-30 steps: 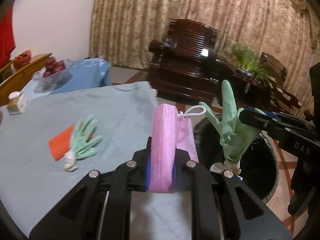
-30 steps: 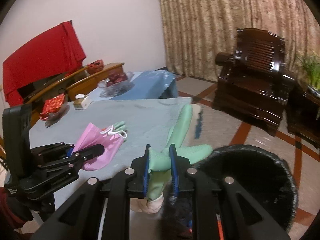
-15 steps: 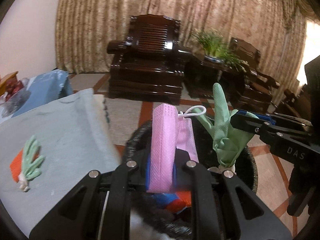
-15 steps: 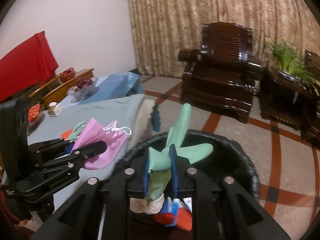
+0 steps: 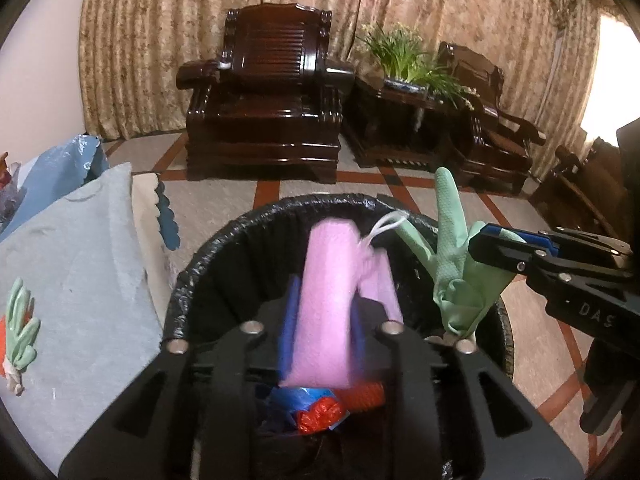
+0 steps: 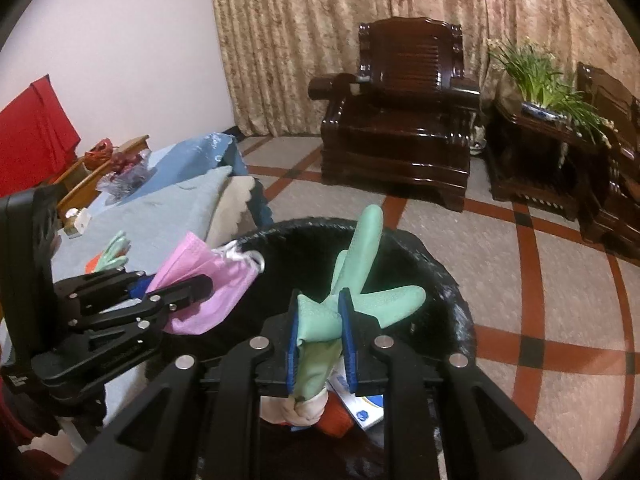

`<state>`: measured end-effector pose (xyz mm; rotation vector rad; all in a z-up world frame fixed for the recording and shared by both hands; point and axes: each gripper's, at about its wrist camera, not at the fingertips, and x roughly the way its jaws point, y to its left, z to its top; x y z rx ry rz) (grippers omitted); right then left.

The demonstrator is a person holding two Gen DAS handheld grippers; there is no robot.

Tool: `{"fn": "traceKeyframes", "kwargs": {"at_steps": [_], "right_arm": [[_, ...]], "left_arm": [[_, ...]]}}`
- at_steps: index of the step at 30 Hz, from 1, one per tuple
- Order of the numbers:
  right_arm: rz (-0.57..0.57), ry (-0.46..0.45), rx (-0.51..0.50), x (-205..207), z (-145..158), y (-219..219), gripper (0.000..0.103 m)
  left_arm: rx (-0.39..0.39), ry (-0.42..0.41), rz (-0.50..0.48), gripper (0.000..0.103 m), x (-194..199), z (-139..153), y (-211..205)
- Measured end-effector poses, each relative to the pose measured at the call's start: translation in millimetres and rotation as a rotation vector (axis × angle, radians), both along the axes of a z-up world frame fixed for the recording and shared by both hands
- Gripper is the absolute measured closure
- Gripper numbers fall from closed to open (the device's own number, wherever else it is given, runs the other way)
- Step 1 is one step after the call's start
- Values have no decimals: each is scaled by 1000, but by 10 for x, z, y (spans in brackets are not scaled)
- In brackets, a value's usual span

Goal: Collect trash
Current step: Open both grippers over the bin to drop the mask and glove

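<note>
Left hand-held gripper (image 5: 324, 320): jaws opening, pink face mask (image 5: 328, 304) between the blue pads, blurred, white ear loop sticking out past the tips; whether the pads press on it cannot be told from the blur. Right hand-held gripper (image 6: 320, 334): narrow, clamped on a green rubber glove (image 6: 360, 280), pads squeezing the palm, fingers of the glove fanning up and forward beyond the tips, knotted pale cuff hanging under the jaws.

Directly below and ahead of both hand-held grippers: black-lined trash bin (image 5: 248, 232), mouth open, already holding red and blue wrappers (image 5: 316, 408) at the bottom. Seen from the right wrist: same bin (image 6: 440, 264) under the glove, mask (image 6: 200, 280) over its left rim, left hand-held gripper (image 6: 188, 286) just to the left, pointing in across the opening. Seen from the left wrist: glove (image 5: 452, 264) to the right, over the bin's far right rim, right hand-held gripper (image 5: 500, 246) reaching in from the right edge.

Left of the left hand-held gripper: desk (image 5: 80, 264) under a grey-blue cloth, edge just beside the bin. Lying on it near the frame's left edge: second green glove (image 5: 22, 328), partly over something orange (image 5: 3, 336).

Farther ahead, well apart from both hand-held grippers: dark wooden armchair (image 5: 272, 96), potted green plant (image 5: 408, 56) on a dark side table, beige patterned curtain (image 5: 160, 20) behind, tiled floor (image 6: 540, 280) with red bands.
</note>
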<state>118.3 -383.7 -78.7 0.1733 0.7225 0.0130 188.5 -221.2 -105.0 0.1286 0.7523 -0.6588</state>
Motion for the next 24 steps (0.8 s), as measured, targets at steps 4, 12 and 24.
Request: {"fn": "traceKeyframes", "kwargs": {"at_steps": [4, 12, 24], "right_arm": [[-21, 35, -15, -1, -122, -33, 73], [-51, 27, -31, -83, -153, 7, 21], [-15, -45, 22, -113, 12, 356, 6]], "left_arm": [[-5, 18, -17, 49, 5, -29, -4], [-30, 16, 30, 24, 5, 35, 244], [-48, -51, 184, 14, -100, 287, 1081]]}}
